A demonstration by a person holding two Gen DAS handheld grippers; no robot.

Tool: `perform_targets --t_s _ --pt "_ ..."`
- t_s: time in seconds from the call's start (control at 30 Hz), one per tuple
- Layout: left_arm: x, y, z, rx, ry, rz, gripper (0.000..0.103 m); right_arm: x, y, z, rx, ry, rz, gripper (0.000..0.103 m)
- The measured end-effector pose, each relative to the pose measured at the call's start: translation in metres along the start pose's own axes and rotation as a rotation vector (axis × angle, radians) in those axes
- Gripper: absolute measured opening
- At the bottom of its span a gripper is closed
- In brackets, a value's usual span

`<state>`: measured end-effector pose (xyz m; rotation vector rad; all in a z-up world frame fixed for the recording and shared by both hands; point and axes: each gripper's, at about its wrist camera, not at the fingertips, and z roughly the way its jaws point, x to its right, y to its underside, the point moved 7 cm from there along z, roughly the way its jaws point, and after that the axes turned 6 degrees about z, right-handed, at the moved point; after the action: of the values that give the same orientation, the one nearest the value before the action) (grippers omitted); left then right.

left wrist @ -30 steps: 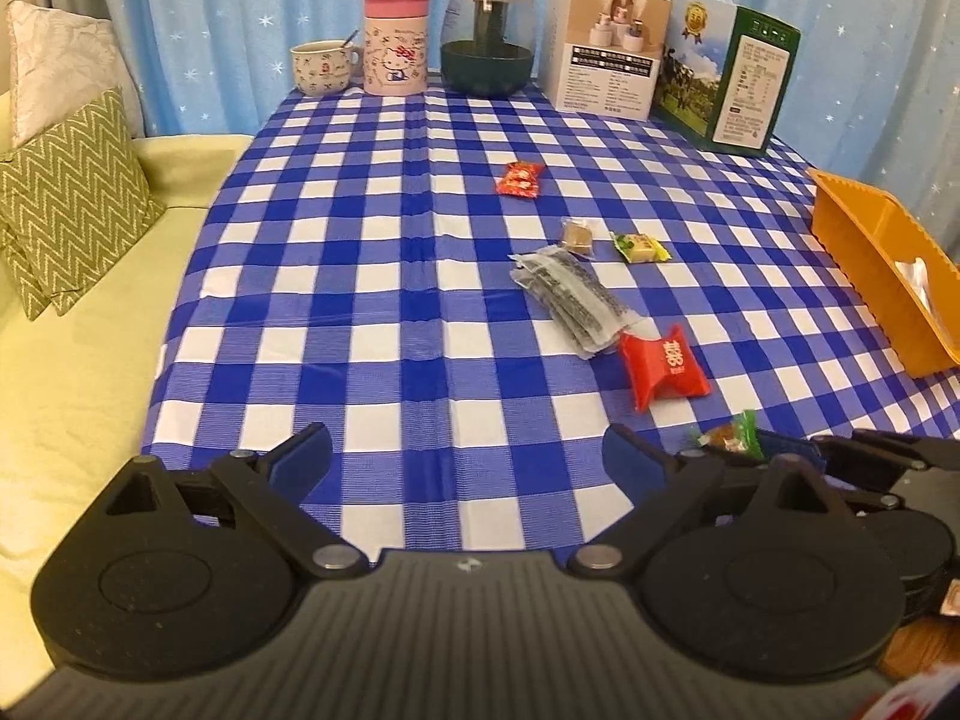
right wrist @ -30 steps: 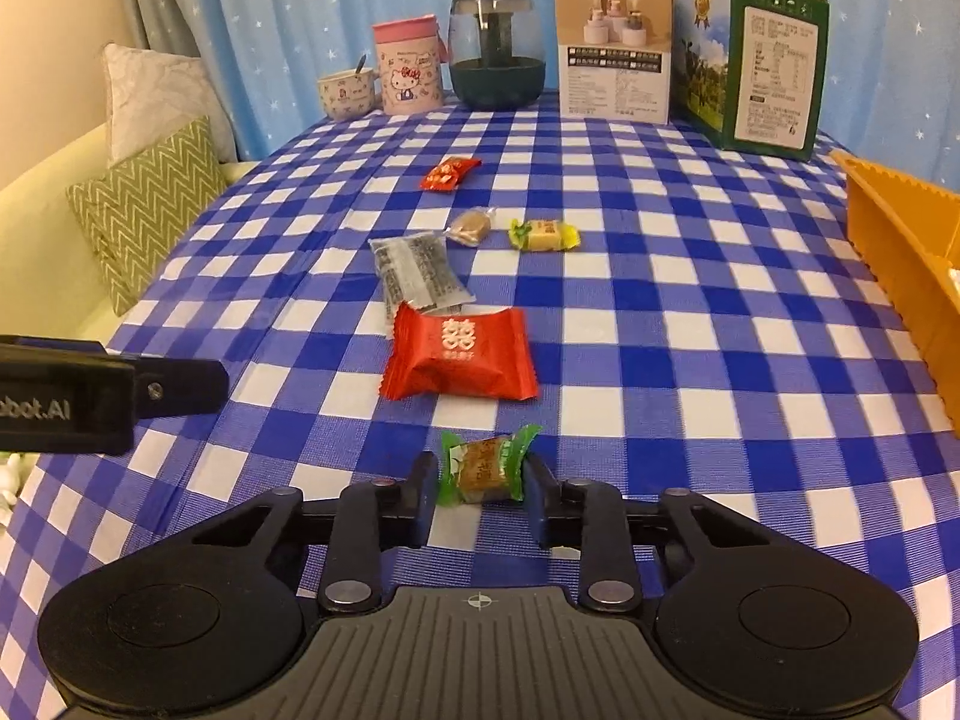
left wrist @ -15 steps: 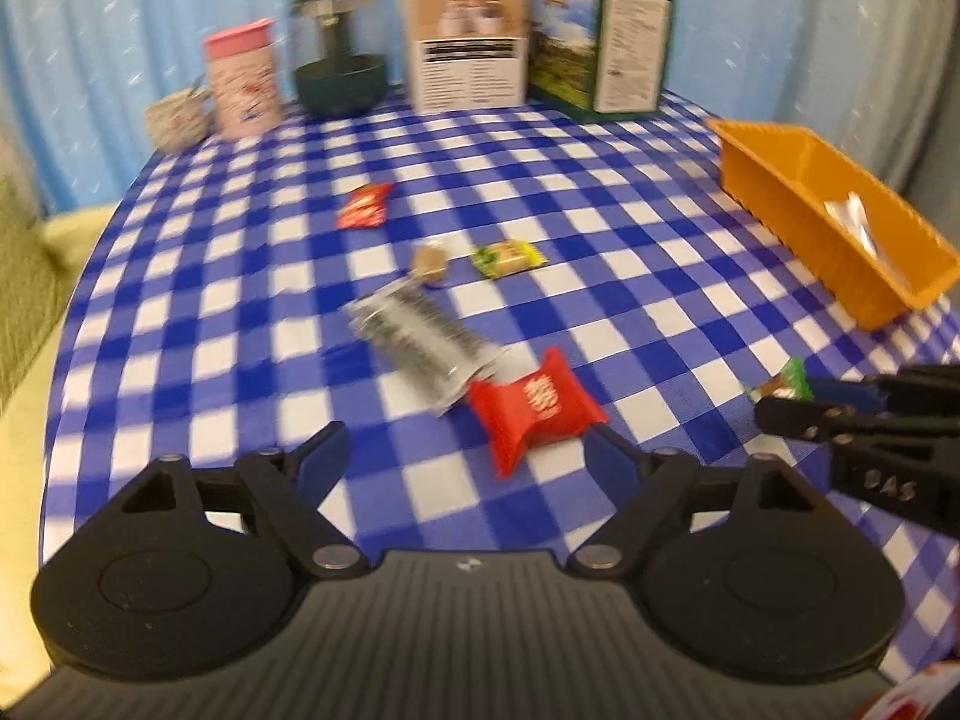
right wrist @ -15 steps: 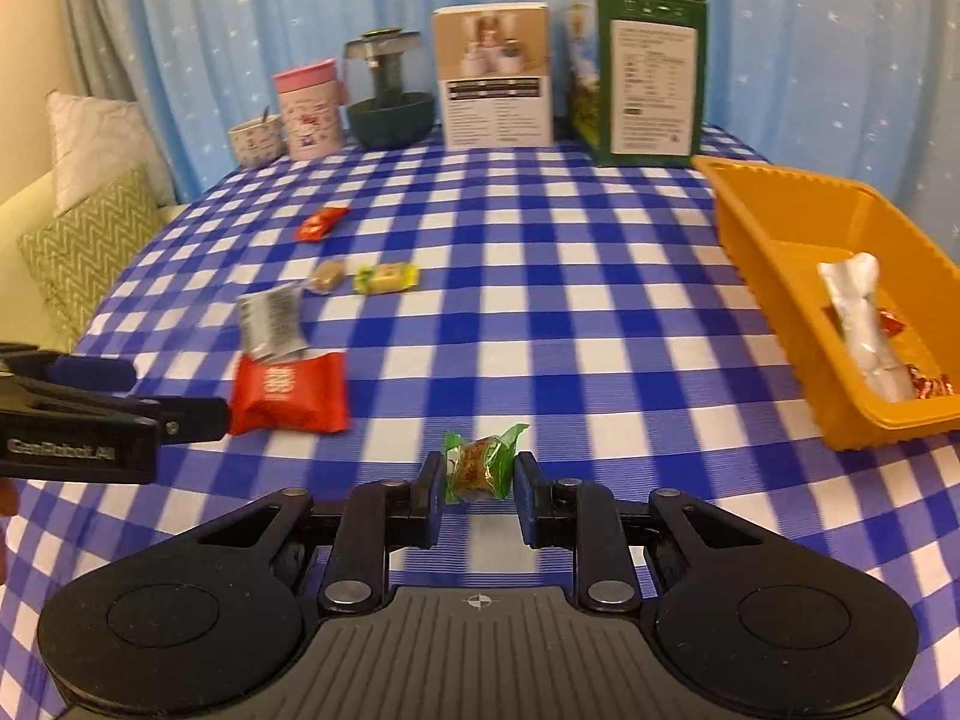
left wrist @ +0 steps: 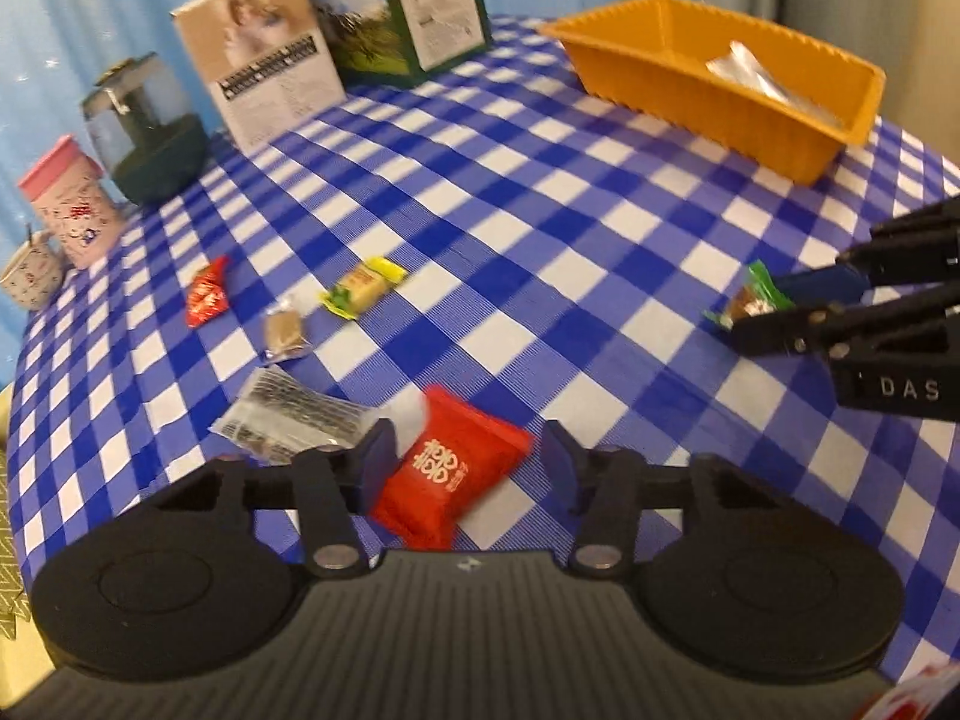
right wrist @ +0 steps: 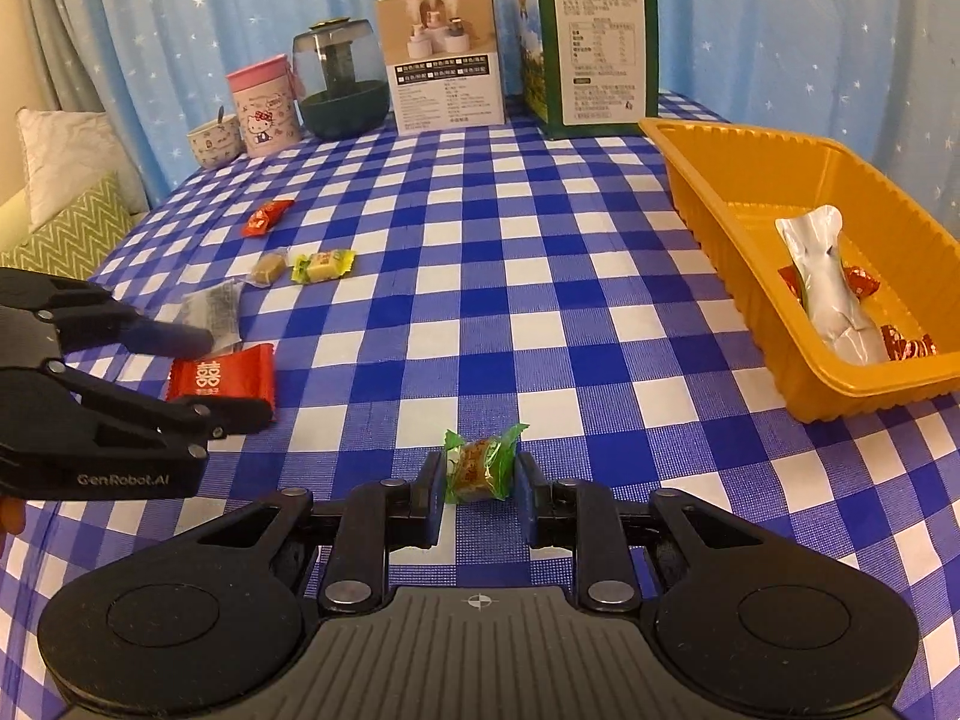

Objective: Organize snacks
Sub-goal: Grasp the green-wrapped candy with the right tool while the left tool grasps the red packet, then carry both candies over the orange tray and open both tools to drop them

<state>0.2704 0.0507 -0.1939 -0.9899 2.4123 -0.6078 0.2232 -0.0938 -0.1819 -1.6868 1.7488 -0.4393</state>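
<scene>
Holding the green-wrapped candy (right wrist: 480,468) between its two blue pads, the right claw (right wrist: 479,495) is closed narrow on the wrapper above the desk (right wrist: 540,300). Grip lies across the candy body, with the twisted wrapper ends free above the pads. Maintain this pressure; the wrapper looks slick, and slackening may let the piece slide out.

The left claw (left wrist: 468,459) stands wide, its fingers straddling the red packet (left wrist: 450,480), which lies flat on the checked cloth. Whether the pads touch the packet cannot be determined. Before closing, centre the packet between the pads and lower the tips to the cloth, so that you pinch the body and not only one sealed edge. The grey foil packet (left wrist: 288,420) lies just beside the left finger; keep that finger clear of it, or you may catch both.

Farther out, the yellow candy (left wrist: 360,288), the brown candy (left wrist: 285,330) and the small red candy (left wrist: 207,300) lie loose on the desk. The orange tray (right wrist: 708,192), at the right, already contains a silver pouch (right wrist: 831,288) and red sweets. Carry the green candy over the tray rim before releasing, low enough that it does not bounce out.
</scene>
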Motion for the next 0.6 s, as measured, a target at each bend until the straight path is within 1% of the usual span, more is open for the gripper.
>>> perform_targets --t_s 0.03,0.07,0.13,0.23,0.27,0.33,0.43,0.6 --pt "0.000 0.000 0.001 -0.012 0.003 0.002 0.042 0.001 0.001 0.000 -0.001 0.000 0.001 0.025" --pt "0.000 0.001 0.001 -0.017 0.009 -0.001 0.040 0.002 0.001 0.000 -0.001 0.000 0.003 0.025" --pt "0.000 0.001 0.002 -0.027 0.016 -0.029 0.035 0.003 0.000 0.001 0.000 0.000 0.011 0.025" --pt "0.000 0.006 0.004 -0.047 0.000 -0.064 0.034 0.005 0.000 0.000 -0.001 -0.001 0.022 0.025" --pt "0.000 0.007 0.003 -0.042 -0.007 -0.081 0.033 0.006 0.000 0.000 -0.001 -0.002 0.025 0.025" --pt "-0.001 0.008 0.001 -0.041 -0.017 -0.129 0.025 0.007 0.000 -0.002 0.002 -0.003 0.028 0.025" --pt "0.000 0.010 -0.002 -0.043 -0.050 -0.190 0.024 0.008 -0.001 -0.006 0.006 -0.005 0.035 0.024" --pt "0.007 0.006 -0.018 -0.035 -0.077 -0.304 0.024 0.011 -0.005 -0.016 0.023 -0.012 0.041 0.024"
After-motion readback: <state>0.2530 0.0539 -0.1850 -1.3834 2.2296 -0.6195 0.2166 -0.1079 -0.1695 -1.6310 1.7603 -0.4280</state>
